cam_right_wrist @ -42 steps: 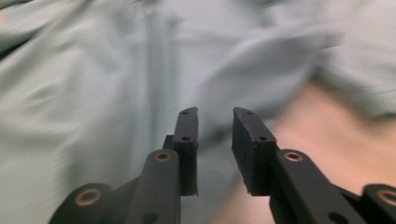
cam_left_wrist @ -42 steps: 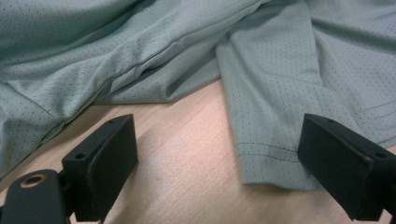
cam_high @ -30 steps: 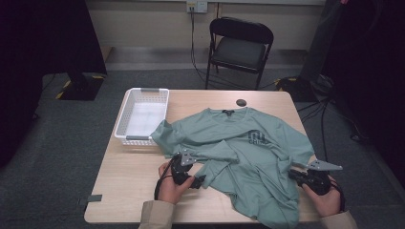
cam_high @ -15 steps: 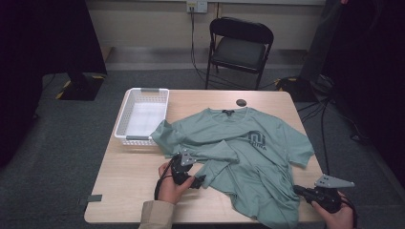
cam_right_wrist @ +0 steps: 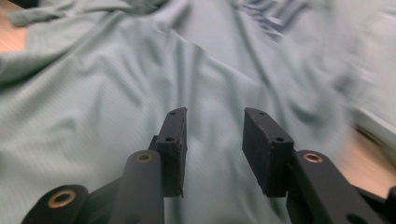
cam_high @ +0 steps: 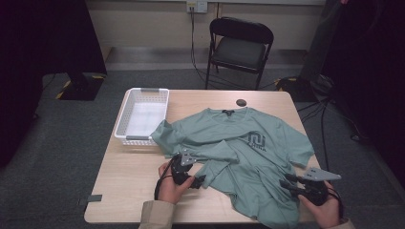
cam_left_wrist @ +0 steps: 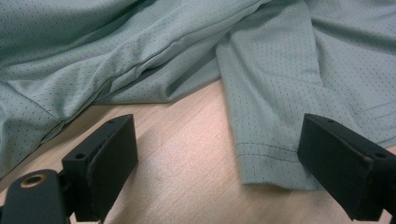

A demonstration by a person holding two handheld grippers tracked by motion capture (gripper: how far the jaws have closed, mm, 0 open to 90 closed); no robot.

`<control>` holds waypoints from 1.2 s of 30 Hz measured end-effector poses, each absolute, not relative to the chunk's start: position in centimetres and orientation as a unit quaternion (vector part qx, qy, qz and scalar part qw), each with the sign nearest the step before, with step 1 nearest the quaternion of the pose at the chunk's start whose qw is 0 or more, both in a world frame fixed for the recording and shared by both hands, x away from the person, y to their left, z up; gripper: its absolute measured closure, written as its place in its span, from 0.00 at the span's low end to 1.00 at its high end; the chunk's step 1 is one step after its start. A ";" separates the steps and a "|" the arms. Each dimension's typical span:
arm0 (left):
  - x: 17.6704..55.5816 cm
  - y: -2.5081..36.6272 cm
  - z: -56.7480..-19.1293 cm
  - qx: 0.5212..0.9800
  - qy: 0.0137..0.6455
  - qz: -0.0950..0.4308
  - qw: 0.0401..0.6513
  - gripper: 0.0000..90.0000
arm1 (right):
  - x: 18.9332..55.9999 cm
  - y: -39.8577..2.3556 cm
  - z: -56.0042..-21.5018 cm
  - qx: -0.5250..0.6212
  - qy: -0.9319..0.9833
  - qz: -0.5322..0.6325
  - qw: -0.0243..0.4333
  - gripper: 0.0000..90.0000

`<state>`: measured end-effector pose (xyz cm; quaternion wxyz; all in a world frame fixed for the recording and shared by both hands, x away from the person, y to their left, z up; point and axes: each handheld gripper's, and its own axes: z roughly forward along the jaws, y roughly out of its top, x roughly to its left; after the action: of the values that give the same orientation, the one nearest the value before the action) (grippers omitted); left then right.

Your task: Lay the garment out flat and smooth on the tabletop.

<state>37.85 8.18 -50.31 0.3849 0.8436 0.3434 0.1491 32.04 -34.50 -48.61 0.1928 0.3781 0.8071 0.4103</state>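
My green T-shirt [cam_high: 239, 148] lies collar away from me, hem toward me; left gripper [cam_high: 199, 180] released, right gripper [cam_high: 285, 183] just opening, empty.

— Is anything getting lost here?
— The shirt [cam_right_wrist: 196, 60] is blurring in the right gripper view, its print unreadable.
— And the dark round thing [cam_high: 241, 102] on the desk [cam_high: 124, 176]?
— It's showing too small to identify.

Wooden table [cam_high: 138, 181], light top. On it: green T-shirt [cam_high: 239, 157] spread rumpled, hem hanging over near edge; white basket [cam_high: 125, 119] at left edge, touching sleeve; small dark round object [cam_high: 241, 102] near far edge.
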 end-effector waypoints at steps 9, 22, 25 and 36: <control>37.9 8.2 -50.3 0.844 0.343 0.149 0.385 0.13 | 33.7 -30.7 -49.8 0.350 0.834 0.395 0.164 0.84; 37.7 8.3 -50.3 0.844 0.343 0.148 0.384 0.13 | 30.6 -30.7 -50.0 0.324 0.846 0.405 0.125 0.90; 37.7 8.3 -50.3 0.844 0.343 0.148 0.384 0.13 | 31.0 -31.4 -49.3 0.345 0.827 0.416 0.152 0.62; 37.7 8.3 -50.3 0.844 0.342 0.148 0.385 0.13 | 38.3 -35.2 -48.6 0.424 0.785 0.398 0.213 0.15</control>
<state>37.74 8.29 -50.30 0.3846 0.8443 0.3424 0.1484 38.34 -35.19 -48.64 0.2130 0.4244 0.7849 0.3982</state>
